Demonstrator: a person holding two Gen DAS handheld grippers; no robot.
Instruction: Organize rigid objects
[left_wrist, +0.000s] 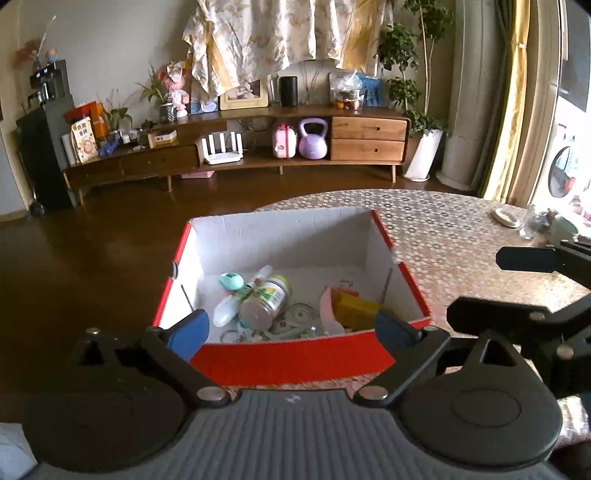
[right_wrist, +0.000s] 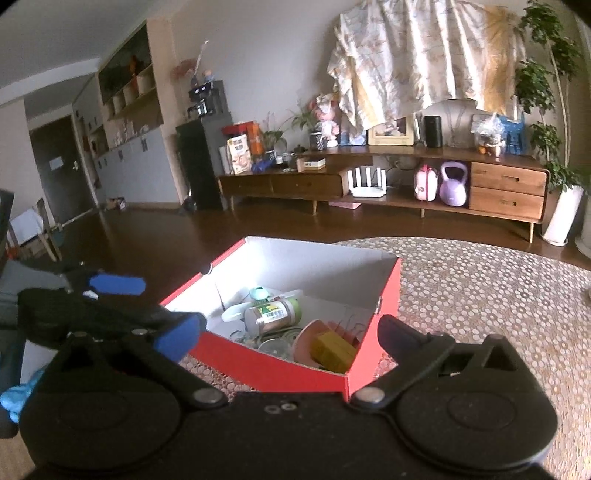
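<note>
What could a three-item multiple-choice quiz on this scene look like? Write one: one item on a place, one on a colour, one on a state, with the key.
1. Where does the jar lie?
A. inside the box
B. on the table beside the box
C. on the floor

2. What colour is the outside of the box?
A. green
B. red
C. black

3. How does the left gripper stand?
A. shut on the jar
B. shut on the box's rim
C. open, holding nothing

Key: 1 A, the jar rests on its side on the box's white floor among other small things. 2 B, the near wall is red in both views. 3 C, its blue fingers stand wide apart over the box, touching nothing.
</note>
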